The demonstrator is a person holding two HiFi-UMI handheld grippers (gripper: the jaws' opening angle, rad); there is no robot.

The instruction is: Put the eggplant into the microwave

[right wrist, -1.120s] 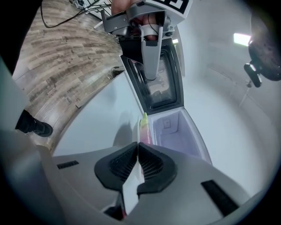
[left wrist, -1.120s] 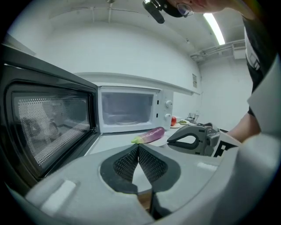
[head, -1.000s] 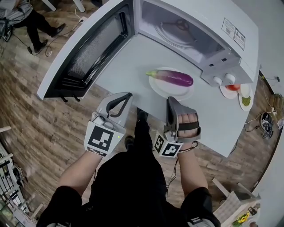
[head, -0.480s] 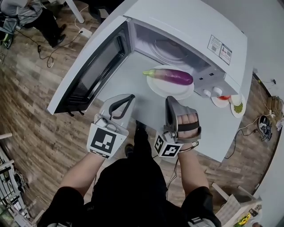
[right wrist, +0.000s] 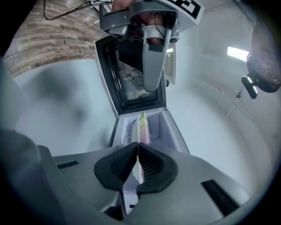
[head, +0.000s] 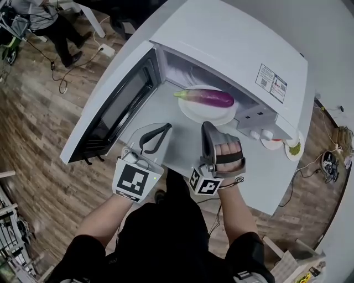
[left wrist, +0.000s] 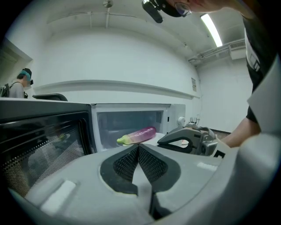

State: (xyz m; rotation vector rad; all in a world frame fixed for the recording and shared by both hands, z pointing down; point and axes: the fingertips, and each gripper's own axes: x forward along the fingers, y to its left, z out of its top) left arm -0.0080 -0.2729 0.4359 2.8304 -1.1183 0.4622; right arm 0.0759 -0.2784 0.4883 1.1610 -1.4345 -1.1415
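A purple eggplant with a green stem end lies on a white plate on the table, just in front of the white microwave. The microwave's door is swung open to the left. My left gripper is shut and empty, hovering near the door, left of the plate. My right gripper is also shut and empty, its tip at the plate's near rim. The left gripper view shows the eggplant ahead of the cavity; in the right gripper view the eggplant lies straight ahead.
Two small plates with food sit on the table to the microwave's right. The table's near edge runs under my right hand. A person and cables are on the wood floor at upper left.
The head view has shifted forward, so the microwave top fills more of it. Both grippers have moved slightly toward the plate; the right tip now reaches its near rim. Both stay shut.
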